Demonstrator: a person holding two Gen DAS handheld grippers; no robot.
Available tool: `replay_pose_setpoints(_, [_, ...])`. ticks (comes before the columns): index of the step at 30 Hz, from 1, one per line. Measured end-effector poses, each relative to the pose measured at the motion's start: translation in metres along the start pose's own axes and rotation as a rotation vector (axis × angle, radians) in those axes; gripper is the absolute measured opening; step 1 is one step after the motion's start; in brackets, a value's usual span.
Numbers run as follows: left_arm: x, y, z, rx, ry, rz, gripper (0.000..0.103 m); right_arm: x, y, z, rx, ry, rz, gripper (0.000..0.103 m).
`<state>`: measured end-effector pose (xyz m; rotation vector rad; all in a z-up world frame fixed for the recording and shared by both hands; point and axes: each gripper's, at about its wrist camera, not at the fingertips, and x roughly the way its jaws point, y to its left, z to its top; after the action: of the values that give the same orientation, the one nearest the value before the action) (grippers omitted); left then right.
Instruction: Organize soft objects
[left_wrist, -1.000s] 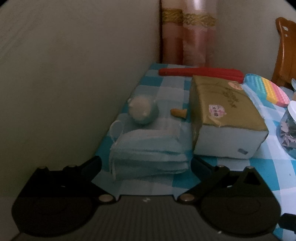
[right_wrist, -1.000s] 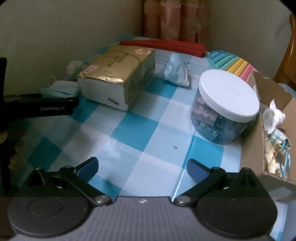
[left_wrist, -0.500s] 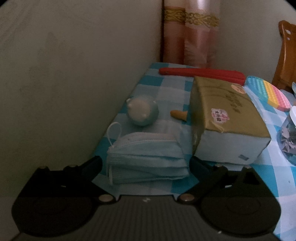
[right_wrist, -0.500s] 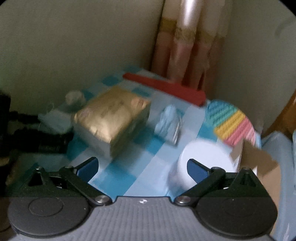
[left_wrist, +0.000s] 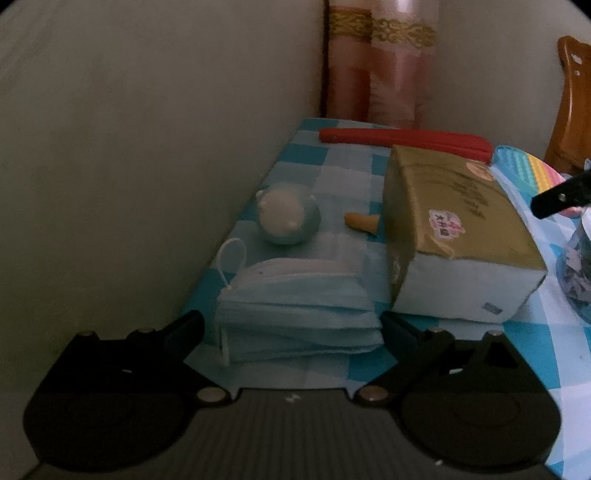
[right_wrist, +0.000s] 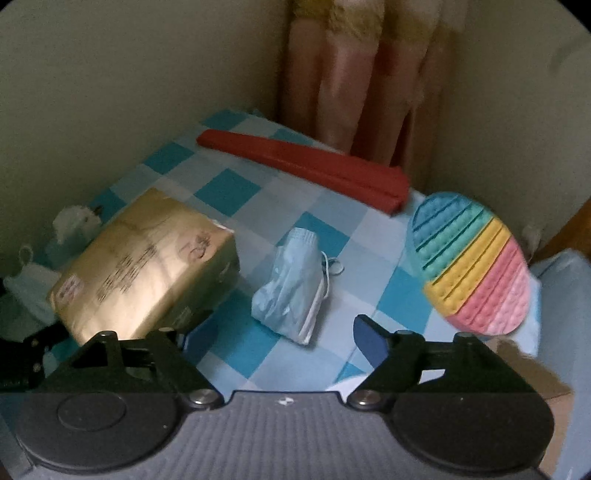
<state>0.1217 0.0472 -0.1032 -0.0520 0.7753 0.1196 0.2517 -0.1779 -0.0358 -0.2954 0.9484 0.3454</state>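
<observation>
Left wrist view, read left to right: the wall, then a stack of face masks (left_wrist: 295, 317) low in the middle of the frame, lying between the spread fingers of the left gripper (left_wrist: 291, 325), whose pads touch nothing. Behind the stack sits a small round plush toy (left_wrist: 288, 214), and right of it a gold tissue pack (left_wrist: 454, 229) on the checked tablecloth (left_wrist: 343, 173). At the far right edge a dark finger of the right gripper (left_wrist: 561, 195) pokes in.

Right wrist view, left to right: the same tissue pack at middle left, then a crumpled loose mask (right_wrist: 291, 291) at centre, then a rainbow bubble mat (right_wrist: 476, 266) at right, with a red strip (right_wrist: 306, 162) across the top. The right gripper's jaws are closing, and the loose mask sits just ahead of them, not yet between the pads.

What could go wrong, I'd say: the jaws may shut short of the mask and catch only an ear loop, so it dangles or slips off. The frame is also blurred, so aim looks uncertain.

Only the left view shows the neat stack clearly, likely where the loose mask belongs; only the right view shows the loose mask itself.
</observation>
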Motion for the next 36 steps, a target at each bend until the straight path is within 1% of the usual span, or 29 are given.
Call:
replay_pose_setpoints(4, [0.000,0.003,-0.001,-0.007,0.003,-0.003,0.099,0.018,-0.010,0.010,0.061,0.040,0.018,0.080])
replay_pose_setpoints(8, [0.000,0.002,-0.001,-0.004,0.004,-0.005,0.099,0.039,-0.018,0.021,0.132,0.096,0.010,0.079])
replay_pose_setpoints(10, [0.000,0.002,-0.001,-0.001,0.004,-0.006,0.099,0.048,-0.022,0.026,0.164,0.121,0.019,0.074])
replay_pose_setpoints(14, [0.001,0.002,-0.001,0.003,0.010,-0.006,0.099,0.061,-0.028,0.032,0.224,0.160,0.028,0.071])
replay_pose_setpoints(17, [0.002,0.002,0.000,0.000,0.009,-0.007,0.099,0.067,-0.031,0.034,0.252,0.176,0.034,0.064])
replay_pose_setpoints(18, [0.002,0.002,0.000,0.000,0.006,-0.006,0.099,0.069,-0.031,0.034,0.258,0.178,0.039,0.060])
replay_pose_setpoints(21, [0.000,0.000,-0.001,0.012,-0.006,0.007,0.099,0.073,-0.031,0.035,0.267,0.186,0.038,0.056])
replay_pose_setpoints(23, [-0.001,-0.002,-0.001,0.019,-0.009,0.010,0.099,0.074,-0.030,0.035,0.261,0.185,0.038,0.056])
replay_pose_setpoints(25, [-0.002,-0.002,-0.001,0.016,-0.013,0.009,0.096,0.076,-0.026,0.036,0.248,0.184,0.033,0.051])
replay_pose_setpoints(26, [-0.001,-0.002,0.000,0.013,-0.012,0.012,0.093,0.076,-0.024,0.037,0.237,0.185,0.029,0.051])
replay_pose_setpoints(27, [-0.001,-0.001,0.000,0.009,-0.011,0.013,0.091,0.076,-0.022,0.037,0.231,0.180,0.021,0.047])
replay_pose_setpoints(31, [0.001,0.002,0.002,-0.016,0.003,0.010,0.091,0.076,-0.019,0.037,0.222,0.173,0.000,0.040])
replay_pose_setpoints(32, [0.002,0.003,0.003,-0.021,0.003,0.009,0.091,0.076,-0.019,0.037,0.220,0.171,-0.003,0.039])
replay_pose_setpoints(33, [0.002,0.003,0.004,-0.025,0.002,0.009,0.089,0.075,-0.018,0.037,0.223,0.170,-0.005,0.039])
replay_pose_setpoints(34, [0.002,0.003,0.004,-0.026,0.002,0.008,0.085,0.074,-0.018,0.037,0.226,0.169,-0.010,0.037])
replay_pose_setpoints(36, [0.003,0.004,0.003,-0.030,0.003,0.011,0.084,0.072,-0.017,0.036,0.229,0.161,-0.017,0.034])
